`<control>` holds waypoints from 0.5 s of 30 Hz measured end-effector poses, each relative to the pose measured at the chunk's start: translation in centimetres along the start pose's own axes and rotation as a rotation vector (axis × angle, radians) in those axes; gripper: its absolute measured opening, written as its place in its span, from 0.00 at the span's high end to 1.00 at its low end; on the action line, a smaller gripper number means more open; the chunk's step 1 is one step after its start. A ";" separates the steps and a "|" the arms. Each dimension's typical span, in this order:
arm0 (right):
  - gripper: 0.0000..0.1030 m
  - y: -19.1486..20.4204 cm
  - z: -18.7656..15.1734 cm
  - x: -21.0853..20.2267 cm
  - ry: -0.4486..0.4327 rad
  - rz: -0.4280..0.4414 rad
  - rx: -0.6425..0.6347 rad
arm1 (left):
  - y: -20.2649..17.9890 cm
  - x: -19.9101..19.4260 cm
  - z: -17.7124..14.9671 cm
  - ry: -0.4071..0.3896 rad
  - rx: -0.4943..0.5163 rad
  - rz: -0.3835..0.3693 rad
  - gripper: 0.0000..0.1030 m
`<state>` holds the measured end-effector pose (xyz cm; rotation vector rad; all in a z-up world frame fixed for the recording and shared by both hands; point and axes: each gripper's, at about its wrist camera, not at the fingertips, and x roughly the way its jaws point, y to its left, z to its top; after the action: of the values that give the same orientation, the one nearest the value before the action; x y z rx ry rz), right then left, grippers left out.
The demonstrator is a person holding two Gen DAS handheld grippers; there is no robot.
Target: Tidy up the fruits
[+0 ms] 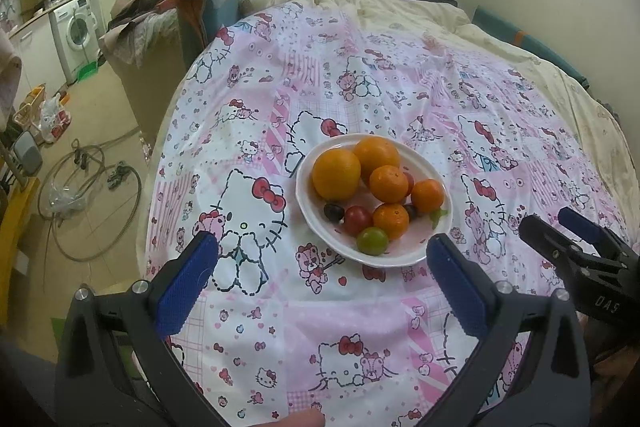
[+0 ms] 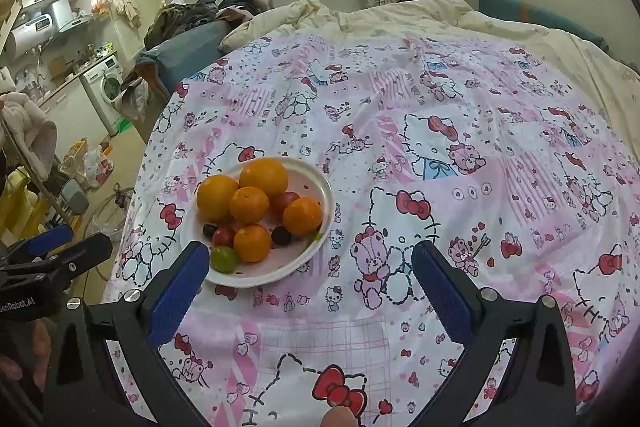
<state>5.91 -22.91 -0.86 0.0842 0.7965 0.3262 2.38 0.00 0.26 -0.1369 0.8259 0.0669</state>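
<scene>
— On the bed [image 1: 520, 39], what takes up the most room?

— A pink-and-white cartoon-cat bedsheet [image 1: 360, 99], spread flat over a cream duvet [image 2: 400, 19] that shows at the far end. Clothes are piled on a sofa [image 1: 208, 3] off to the left, and a washing machine [image 1: 78, 27] stands further back on that side.

— And the fruit?

— All of it sits in one white plate [image 1: 316, 227] resting on the sheet, near the bed's left edge. Two large oranges [image 1: 337, 174] lie at the far side, touching each other. Three smaller mandarins [image 1: 389, 183] crowd just in front of them and to the right.

— Anything smaller?

— A red cherry tomato [image 1: 357, 219] and a dark plum-coloured one [image 1: 333, 211] lie side by side by the big orange, another dark one [image 2: 281, 235] is tucked between mandarins, and a green tomato [image 1: 372, 242] sits nearest the front rim. A scrap of green leaf [image 1: 437, 215] lies at the right rim.

— How are the tools placed?

— The left gripper [image 1: 322, 277] hovers short of the plate, blue pads spread wide, holding nothing. The right gripper [image 2: 310, 283] hangs to the plate's right, jaws equally far apart and empty; its left pad overlaps the plate's rim in its own view. Neither touches any fruit.
</scene>
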 end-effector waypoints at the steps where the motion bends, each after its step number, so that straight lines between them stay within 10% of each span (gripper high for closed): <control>1: 0.00 0.0 0.0 0.0 -0.001 -0.002 -0.002 | 0.0 0.0 0.0 0.001 0.000 -0.001 0.00; 15: 0.00 0.1 0.1 0.1 0.001 -0.012 -0.006 | 0.2 0.3 -0.3 0.018 -0.024 0.008 0.00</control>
<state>6.09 -22.79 -0.84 0.0732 0.7962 0.3170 2.29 0.11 -0.17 -0.1566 0.8443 0.0830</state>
